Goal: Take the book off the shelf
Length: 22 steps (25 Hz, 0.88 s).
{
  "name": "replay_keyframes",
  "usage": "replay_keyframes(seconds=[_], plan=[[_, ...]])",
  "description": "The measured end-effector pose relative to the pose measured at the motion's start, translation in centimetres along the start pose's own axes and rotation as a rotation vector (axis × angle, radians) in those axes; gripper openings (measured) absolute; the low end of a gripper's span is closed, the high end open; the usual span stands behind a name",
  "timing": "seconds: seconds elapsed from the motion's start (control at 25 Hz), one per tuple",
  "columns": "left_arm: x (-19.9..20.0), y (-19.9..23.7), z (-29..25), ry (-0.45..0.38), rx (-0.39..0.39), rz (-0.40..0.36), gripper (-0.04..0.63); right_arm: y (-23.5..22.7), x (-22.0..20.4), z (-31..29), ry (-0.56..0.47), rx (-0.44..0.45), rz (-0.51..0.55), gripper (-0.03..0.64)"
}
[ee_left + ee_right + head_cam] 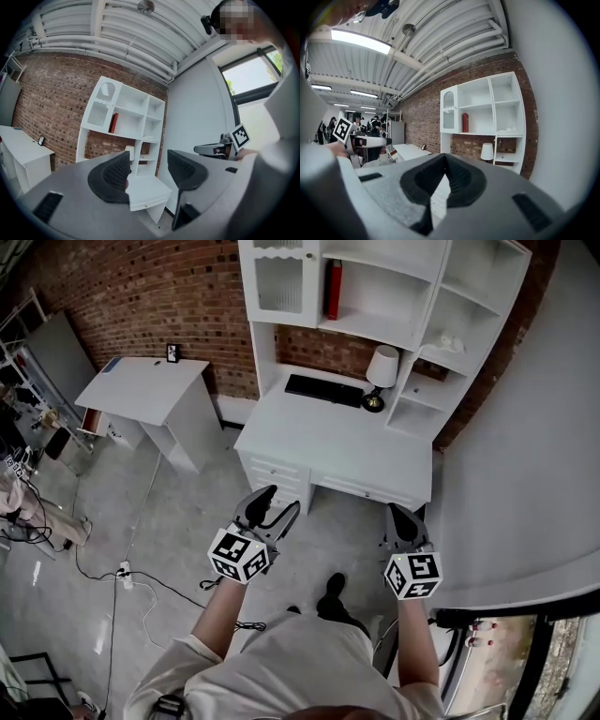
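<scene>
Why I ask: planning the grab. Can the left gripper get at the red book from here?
Probably not yet. The left gripper, jaws apart and empty, hangs short of the desk; the red book stands in the hutch shelf beyond it, its front unblocked.

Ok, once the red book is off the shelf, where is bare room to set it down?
The desk is bare in front of the keyboard; most of the side table too. Crowded: desk's back, by keyboard and lamp. Right of the book, its cubby is bare.
</scene>
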<state>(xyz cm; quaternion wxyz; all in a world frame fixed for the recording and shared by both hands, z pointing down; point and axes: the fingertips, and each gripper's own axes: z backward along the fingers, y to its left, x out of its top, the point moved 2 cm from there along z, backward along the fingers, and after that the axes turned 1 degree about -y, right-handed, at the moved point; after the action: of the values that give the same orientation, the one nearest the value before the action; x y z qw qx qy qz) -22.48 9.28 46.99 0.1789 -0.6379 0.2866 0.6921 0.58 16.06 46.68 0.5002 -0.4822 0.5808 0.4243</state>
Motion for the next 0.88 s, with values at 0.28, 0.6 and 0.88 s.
replay_keyframes(seconds=[0.28,0.6,0.88], plan=[[-0.1,0.7,-4.8,0.005,0.031,0.004,0.244,-4.2,0.5,-3.9,-0.011,0.012,-0.015,0.002],[0.6,2.6,-11.5,0.003,0.091,-0.008,0.244,-9.8,1.4,-9.8,-0.018,0.064,-0.012,0.003],[0.6,3.2,-17.1,0.032,0.151,-0.022,0.244,-14.5,2.0,-13.7,-0.031,0.105,-0.014,0.003]])
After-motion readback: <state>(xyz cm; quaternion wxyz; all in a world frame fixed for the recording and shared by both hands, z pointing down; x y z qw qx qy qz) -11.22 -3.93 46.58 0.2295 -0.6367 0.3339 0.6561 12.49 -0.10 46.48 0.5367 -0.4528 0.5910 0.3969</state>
